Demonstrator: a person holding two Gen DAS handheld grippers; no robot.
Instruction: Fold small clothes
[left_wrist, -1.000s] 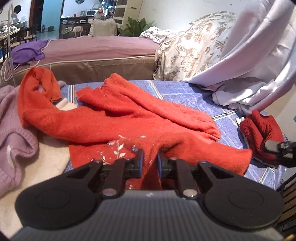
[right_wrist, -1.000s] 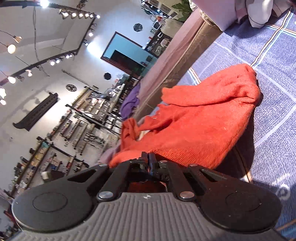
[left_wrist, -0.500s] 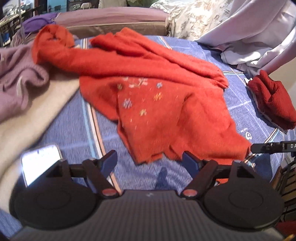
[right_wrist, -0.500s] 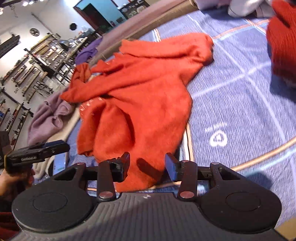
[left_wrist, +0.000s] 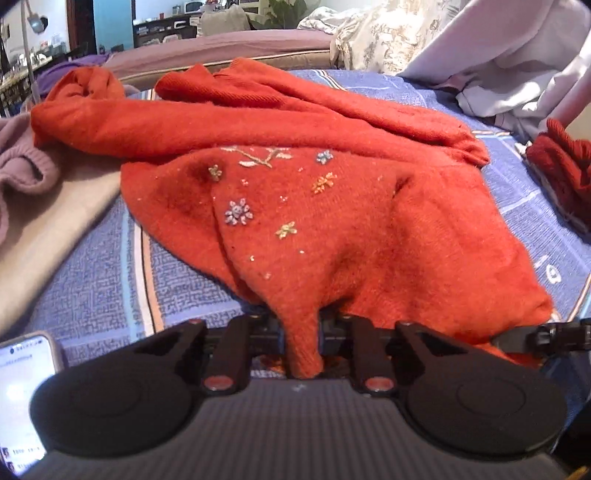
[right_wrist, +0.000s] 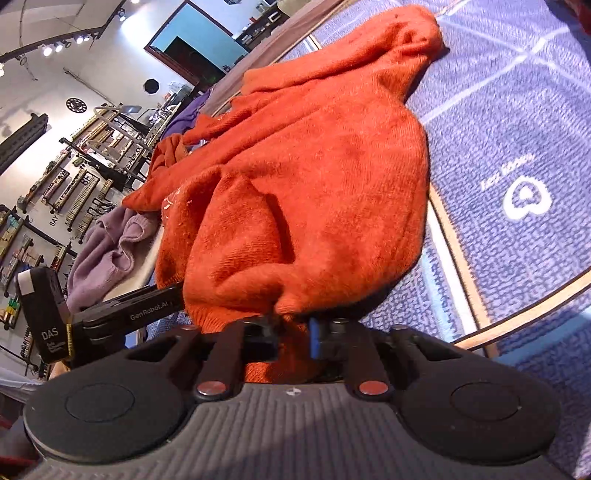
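Note:
An orange knit sweater (left_wrist: 332, 206) with small embroidered flowers lies crumpled on a blue patterned bed cover (left_wrist: 96, 280). My left gripper (left_wrist: 301, 332) is shut on the sweater's near hem, a fold of cloth pinched between the jaws. In the right wrist view the same sweater (right_wrist: 314, 177) bulges up in front of my right gripper (right_wrist: 293, 332), which is shut on another part of the near hem. The left gripper's body (right_wrist: 110, 314) shows at the left of that view. The sleeves trail off toward the far left.
A lilac sweater (left_wrist: 22, 166) and a beige cloth (left_wrist: 48, 221) lie at the left. A dark red knit item (left_wrist: 561, 166) lies at the right edge. A lit phone (left_wrist: 22, 398) sits at the near left. Pale bedding (left_wrist: 498, 55) is piled behind.
Both grippers were open half a second ago, just short of the sweater's near edge. Both have moved forward and closed on the hem.

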